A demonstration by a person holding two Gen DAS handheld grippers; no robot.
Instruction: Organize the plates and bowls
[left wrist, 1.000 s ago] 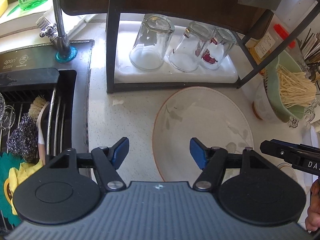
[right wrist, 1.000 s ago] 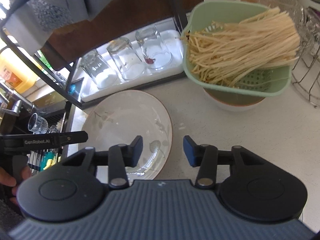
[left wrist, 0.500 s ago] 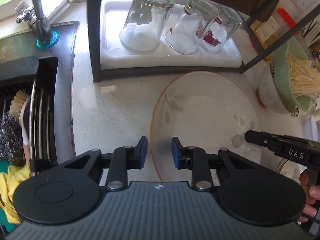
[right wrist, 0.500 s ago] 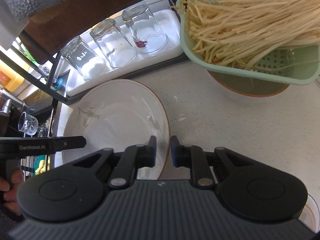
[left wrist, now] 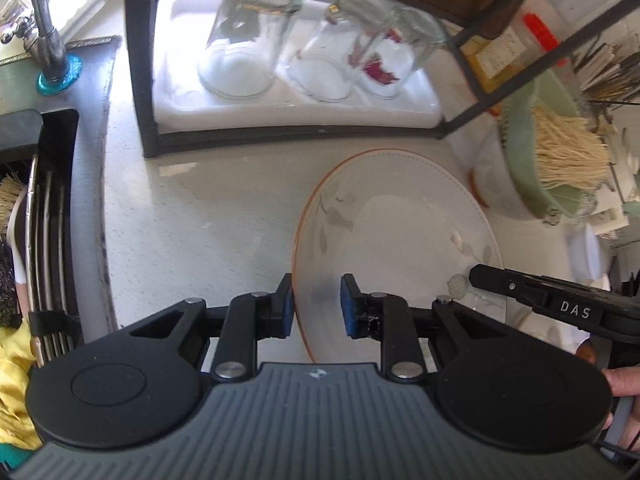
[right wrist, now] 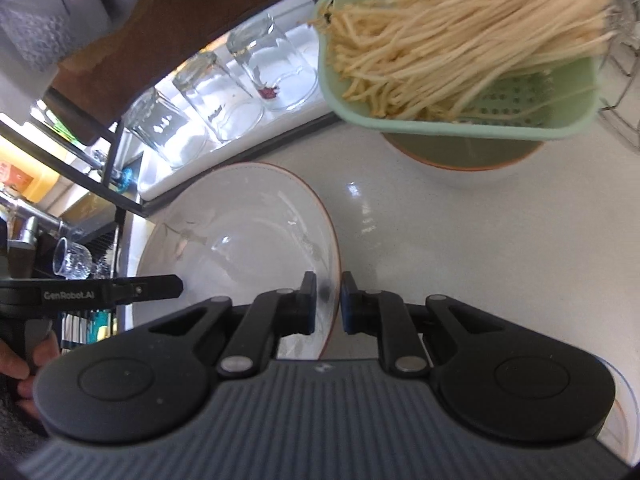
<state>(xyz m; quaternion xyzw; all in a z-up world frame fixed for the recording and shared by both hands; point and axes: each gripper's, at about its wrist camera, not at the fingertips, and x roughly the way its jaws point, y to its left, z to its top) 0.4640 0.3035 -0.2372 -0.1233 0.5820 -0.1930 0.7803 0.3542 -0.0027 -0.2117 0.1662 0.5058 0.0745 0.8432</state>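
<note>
A white plate (left wrist: 400, 240) with an orange rim and a faint leaf pattern lies on the pale counter. My left gripper (left wrist: 316, 306) is shut on its left rim, which passes between the blue pads. My right gripper (right wrist: 328, 300) is shut on the plate's (right wrist: 240, 240) right rim, and the edge shows in the narrow gap between the pads. Each view shows the other gripper's black body at the opposite side of the plate. A bowl (right wrist: 460, 164) with an orange rim stands behind on the right, under a green colander.
Three upturned glasses (left wrist: 248, 40) stand on a white tray (left wrist: 400, 112) inside a dark rack frame. The green colander (right wrist: 480, 120) holds pale strands. A sink with a tap (left wrist: 48, 40) and a dish rack is at the left. Another plate's edge (right wrist: 624, 412) shows at the lower right.
Both grippers have gone from open to shut, each on a side of the plate's rim. Both views have tipped downward and sit closer to the plate.
</note>
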